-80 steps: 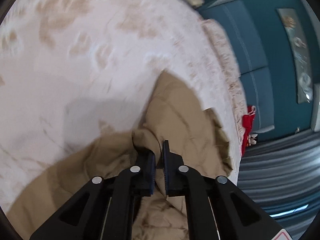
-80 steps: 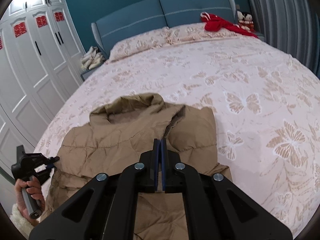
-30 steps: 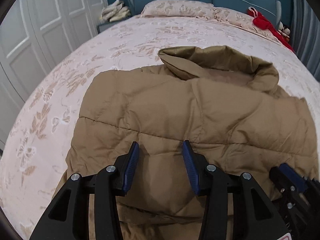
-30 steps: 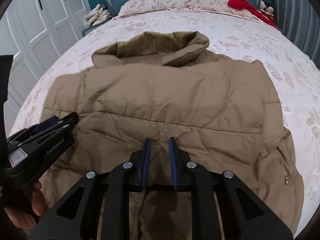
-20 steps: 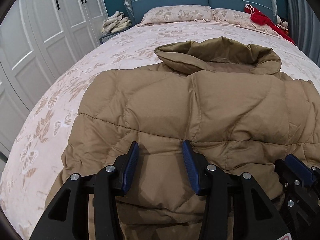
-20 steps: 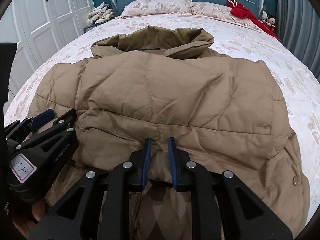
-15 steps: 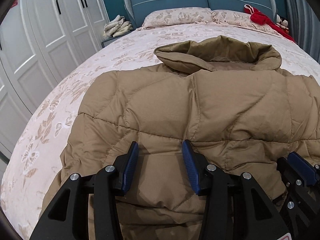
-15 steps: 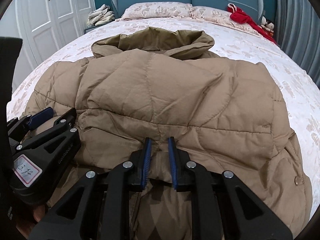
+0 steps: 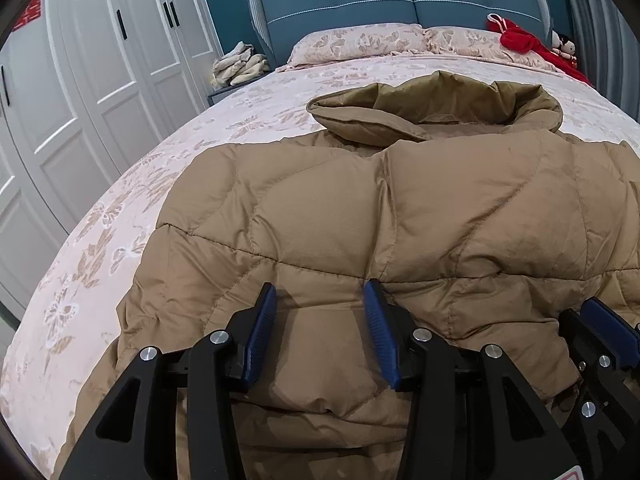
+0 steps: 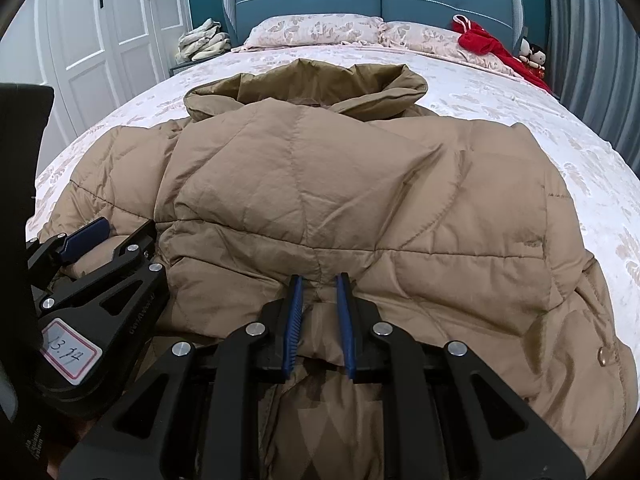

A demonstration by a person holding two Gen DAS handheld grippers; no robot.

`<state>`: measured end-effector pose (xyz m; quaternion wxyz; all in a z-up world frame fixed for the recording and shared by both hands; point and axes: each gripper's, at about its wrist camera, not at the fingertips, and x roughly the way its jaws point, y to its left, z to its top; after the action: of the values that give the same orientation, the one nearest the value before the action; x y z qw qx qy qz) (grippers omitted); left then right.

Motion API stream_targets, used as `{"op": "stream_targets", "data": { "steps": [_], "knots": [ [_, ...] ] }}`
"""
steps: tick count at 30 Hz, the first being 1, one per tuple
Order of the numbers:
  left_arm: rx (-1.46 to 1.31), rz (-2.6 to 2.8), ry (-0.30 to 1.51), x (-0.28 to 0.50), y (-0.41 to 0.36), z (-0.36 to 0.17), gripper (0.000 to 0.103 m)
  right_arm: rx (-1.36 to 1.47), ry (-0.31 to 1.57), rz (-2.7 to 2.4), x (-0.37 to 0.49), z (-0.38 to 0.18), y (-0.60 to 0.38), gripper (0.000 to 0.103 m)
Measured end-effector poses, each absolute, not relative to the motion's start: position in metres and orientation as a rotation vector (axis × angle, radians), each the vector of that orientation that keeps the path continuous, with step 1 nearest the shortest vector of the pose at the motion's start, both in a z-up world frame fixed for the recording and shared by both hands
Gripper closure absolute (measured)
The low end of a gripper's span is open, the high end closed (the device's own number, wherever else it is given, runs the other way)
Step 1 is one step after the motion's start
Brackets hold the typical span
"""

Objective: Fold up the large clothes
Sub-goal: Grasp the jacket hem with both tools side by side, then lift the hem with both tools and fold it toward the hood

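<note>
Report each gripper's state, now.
Left tongs: open, over the jacket, holding nothing.
Right tongs: partly open, jacket fabric between them, not clamped.

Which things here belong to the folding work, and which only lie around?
Belong to the job:
- tan puffer jacket
- left gripper, jaws wide open
- right gripper, jaws partly open around a jacket fold
- bed it lies on

Lying about:
- red garment
- pillows
- pale folded clothes
- wardrobe
</note>
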<state>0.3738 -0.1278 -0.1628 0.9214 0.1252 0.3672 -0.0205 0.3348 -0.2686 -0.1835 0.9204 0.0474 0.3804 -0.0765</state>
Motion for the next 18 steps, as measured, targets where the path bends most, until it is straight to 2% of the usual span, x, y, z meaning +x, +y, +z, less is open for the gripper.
{"op": "stream_targets", "data": {
  "steps": [11, 12, 13, 14, 15, 17, 18],
  "knots": [
    [0.227, -0.064, 0.762, 0.373, -0.124, -0.16, 0.059, 0.132, 0.776, -0.14, 0.332, -0.182, -0.272, 0.087],
    [0.199, -0.091, 0.781, 0.375, -0.119, -0.156, 0.056, 0.158, 0.795, -0.126, 0.332, -0.178, -0.276, 0.086],
    [0.159, -0.135, 0.815, 0.376, -0.112, -0.149, 0.048, 0.182, 0.82, -0.111, 0.331, -0.173, -0.28, 0.085],
    [0.129, -0.178, 0.847, 0.377, -0.105, -0.143, 0.044, 0.213, 0.85, -0.091, 0.328, -0.167, -0.285, 0.078],
    [0.095, -0.222, 0.886, 0.379, -0.096, -0.132, 0.037, 0.242, 0.864, -0.072, 0.323, -0.159, -0.291, 0.059],
    [0.039, -0.259, 0.895, 0.385, -0.082, -0.111, 0.033, 0.317, 0.847, -0.031, 0.311, -0.143, -0.306, 0.047],
    [0.009, -0.271, 0.883, 0.388, -0.077, -0.1, 0.027, 0.335, 0.836, -0.019, 0.309, -0.137, -0.312, 0.047]
  ]
}}
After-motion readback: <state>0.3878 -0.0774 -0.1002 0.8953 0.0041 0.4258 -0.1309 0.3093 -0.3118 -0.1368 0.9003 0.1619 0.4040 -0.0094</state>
